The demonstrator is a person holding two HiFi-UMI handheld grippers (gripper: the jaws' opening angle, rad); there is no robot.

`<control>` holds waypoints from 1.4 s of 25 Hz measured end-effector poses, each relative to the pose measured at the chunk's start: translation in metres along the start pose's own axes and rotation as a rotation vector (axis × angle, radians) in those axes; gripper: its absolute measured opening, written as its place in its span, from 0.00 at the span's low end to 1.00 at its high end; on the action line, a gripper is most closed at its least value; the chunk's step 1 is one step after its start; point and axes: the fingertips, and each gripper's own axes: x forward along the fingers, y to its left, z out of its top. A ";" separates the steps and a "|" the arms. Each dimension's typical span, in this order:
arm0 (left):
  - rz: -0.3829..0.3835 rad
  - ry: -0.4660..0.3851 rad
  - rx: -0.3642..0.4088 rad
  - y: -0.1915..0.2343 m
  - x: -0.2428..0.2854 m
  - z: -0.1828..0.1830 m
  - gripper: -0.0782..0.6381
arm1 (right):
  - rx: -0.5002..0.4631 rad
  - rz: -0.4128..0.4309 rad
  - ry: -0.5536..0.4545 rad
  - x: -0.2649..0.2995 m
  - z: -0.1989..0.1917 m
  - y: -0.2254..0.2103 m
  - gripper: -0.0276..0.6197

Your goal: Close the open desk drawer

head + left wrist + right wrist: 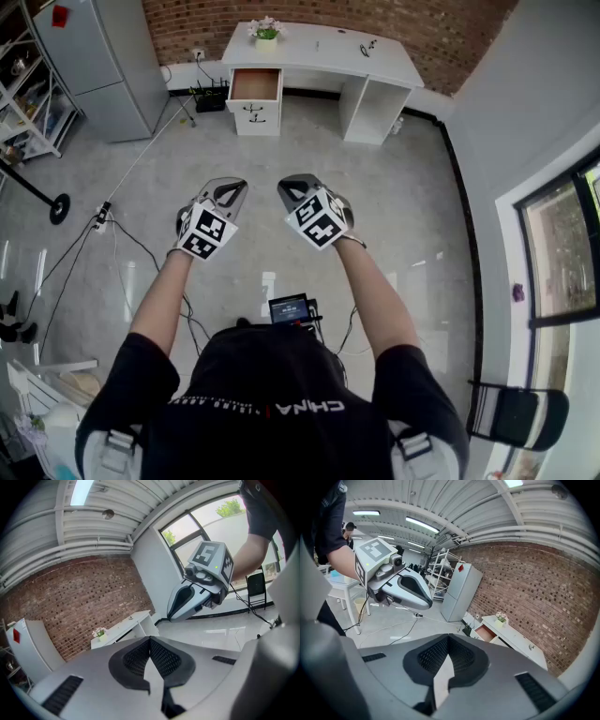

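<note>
Bench (319, 49) stands against the back wall (422, 23), at the far end of the floor (281, 150). Open drawer (256, 86) is in the bench's left section, pulled out forward. Flower pot (267, 33) sits on the bench top, right behind the drawer. A small item (367, 47) lies on the bench top toward its right end. A small device (211, 97) is on the floor just left of the bench, by the wall. Tall cabinet (108, 66) is further left of the bench, with a shelf rack (23, 94) beyond it. Power strip (101, 217) is on the floor, front-left of the bench and well apart. Left gripper (225, 192) and right gripper (298, 190) are side by side, well in front of the bench. Folding chair (516, 414) is far front-right of the bench.
</note>
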 end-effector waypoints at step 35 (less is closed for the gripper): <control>-0.043 -0.041 -0.077 -0.010 -0.005 0.003 0.13 | 0.038 0.074 -0.078 0.009 0.014 0.015 0.07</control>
